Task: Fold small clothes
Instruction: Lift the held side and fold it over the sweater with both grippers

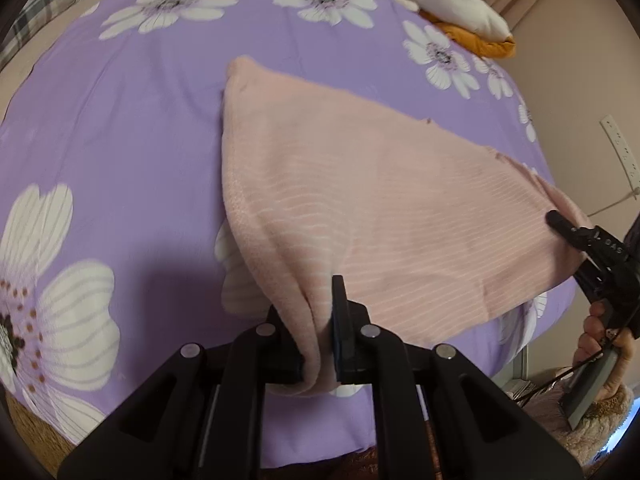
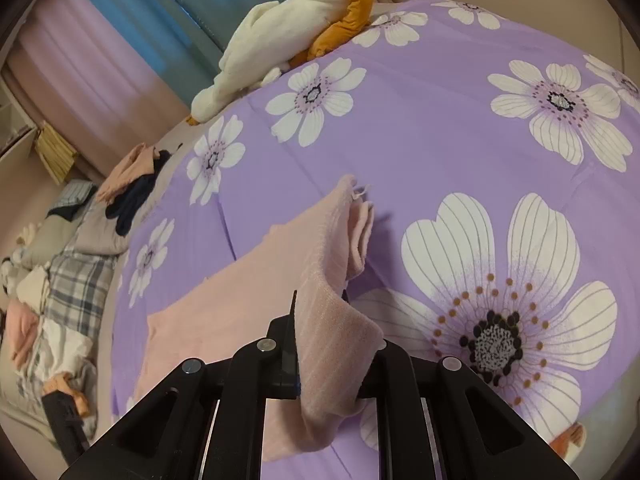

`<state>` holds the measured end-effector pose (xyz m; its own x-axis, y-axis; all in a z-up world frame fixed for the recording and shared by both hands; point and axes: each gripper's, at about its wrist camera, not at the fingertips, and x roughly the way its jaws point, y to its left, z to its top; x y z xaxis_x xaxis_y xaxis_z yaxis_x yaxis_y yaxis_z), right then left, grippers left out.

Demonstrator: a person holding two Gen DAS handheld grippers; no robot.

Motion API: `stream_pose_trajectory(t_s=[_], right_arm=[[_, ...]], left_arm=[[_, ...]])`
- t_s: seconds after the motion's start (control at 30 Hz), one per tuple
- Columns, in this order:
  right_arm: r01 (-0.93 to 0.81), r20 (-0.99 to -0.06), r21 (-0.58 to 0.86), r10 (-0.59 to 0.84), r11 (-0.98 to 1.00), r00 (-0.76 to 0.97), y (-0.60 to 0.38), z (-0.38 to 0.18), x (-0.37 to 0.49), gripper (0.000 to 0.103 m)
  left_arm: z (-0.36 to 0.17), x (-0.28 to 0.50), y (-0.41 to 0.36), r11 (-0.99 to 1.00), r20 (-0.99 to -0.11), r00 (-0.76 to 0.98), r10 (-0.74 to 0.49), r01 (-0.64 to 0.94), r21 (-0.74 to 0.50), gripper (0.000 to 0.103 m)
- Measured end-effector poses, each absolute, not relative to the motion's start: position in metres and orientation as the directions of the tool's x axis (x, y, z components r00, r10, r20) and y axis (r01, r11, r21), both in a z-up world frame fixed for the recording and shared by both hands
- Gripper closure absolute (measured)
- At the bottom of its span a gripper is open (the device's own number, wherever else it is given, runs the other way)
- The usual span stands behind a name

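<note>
Pink garment [image 1: 360, 208] (ribbed) pinched by left tool [image 1: 316, 320] and right tool [image 2: 332, 344] above purple bedsheet [image 1: 120, 140].

- garment [image 1: 360, 200]: pale pink, thin white stripes
- bedsheet [image 1: 120, 128]: lilac, big white flowers
- grippers [image 1: 320, 344]: black
- plush, upper right [image 1: 460, 4]: cream, orange trim
- blanket, upper left [image 1: 36, 12]: grey plaid

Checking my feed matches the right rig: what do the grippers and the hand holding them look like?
Both grippers are matte black: left gripper and right gripper have angular linkage arms with round silver pins and flat black fingers. The left view shows white lettering on the right gripper, a thin black cable, a bare hand and a fuzzy beige sleeve.
</note>
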<state>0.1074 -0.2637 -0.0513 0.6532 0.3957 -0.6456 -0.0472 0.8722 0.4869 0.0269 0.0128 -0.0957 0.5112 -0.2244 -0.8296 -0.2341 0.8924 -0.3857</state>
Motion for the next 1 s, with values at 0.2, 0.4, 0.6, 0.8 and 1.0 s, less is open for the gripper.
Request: stream_pose_trajectory(t_s=[0.2, 0.4, 0.6, 0.8, 1.0], right_arm=[[-0.108, -0.627, 0.451, 0.400, 0.886, 0.668, -0.246, -0.038, 0.108, 0.088], [-0.221, -0.587, 0.417, 0.447, 0.882, 0.675, -0.215, -0.017, 0.103, 0.088], [-0.352, -0.566, 0.380, 0.516, 0.855, 0.643, -0.173, -0.006, 0.096, 0.090], [-0.452, -0.584, 0.352, 0.570, 0.820, 0.578, -0.133, -0.007, 0.092, 0.092], [-0.538, -0.630, 0.316, 0.596, 0.782, 0.497, -0.092, -0.019, 0.084, 0.093]], left_arm=[[-0.104, 0.022, 0.018, 0.887, -0.840, 0.491, -0.230, -0.249, -0.388, 0.088], [-0.106, 0.018, 0.018, 0.889, -0.843, 0.488, -0.227, -0.250, -0.384, 0.086], [-0.105, 0.009, 0.025, 0.879, -0.838, 0.492, -0.238, -0.257, -0.401, 0.083], [-0.103, -0.001, 0.033, 0.865, -0.830, 0.501, -0.245, -0.273, -0.420, 0.082], [-0.102, -0.005, 0.042, 0.849, -0.824, 0.507, -0.251, -0.293, -0.439, 0.082]])
